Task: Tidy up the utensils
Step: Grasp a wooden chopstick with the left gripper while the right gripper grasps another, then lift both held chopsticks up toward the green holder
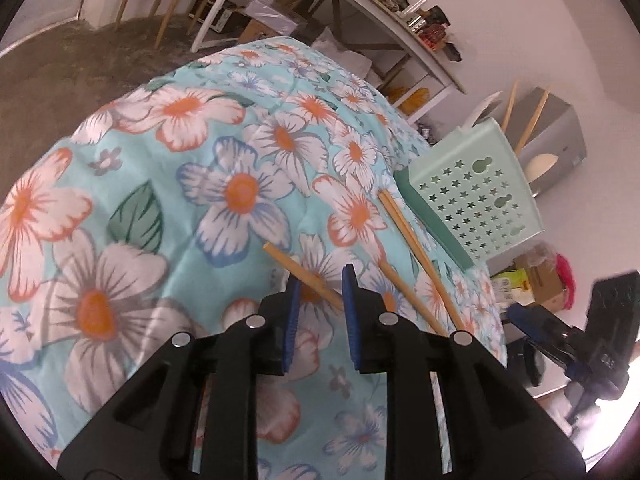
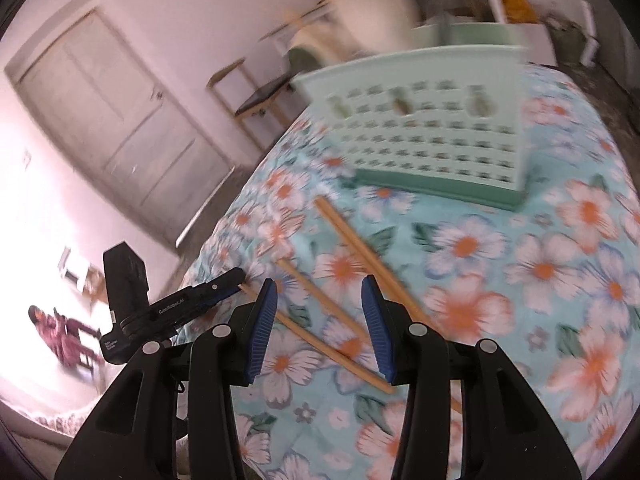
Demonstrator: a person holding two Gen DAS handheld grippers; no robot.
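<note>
Slim wooden chopstick (image 1: 304, 274) (square-ended) between ribbed pads (image 1: 350, 300).

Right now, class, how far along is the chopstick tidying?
Done: two chopsticks stand in the green holder. In hand: the left gripper straddles one chopstick, jaws open. Left: three chopsticks lie on the flowered cloth; the right gripper is open, empty.

Wooden chopsticks (image 2: 352, 240) lying flat on floral cloth, mint perforated caddy (image 2: 432, 128) upright nearby

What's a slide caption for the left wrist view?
Left gripper open around one chopstick on the floral cloth; two more lie near the green holder.
</note>
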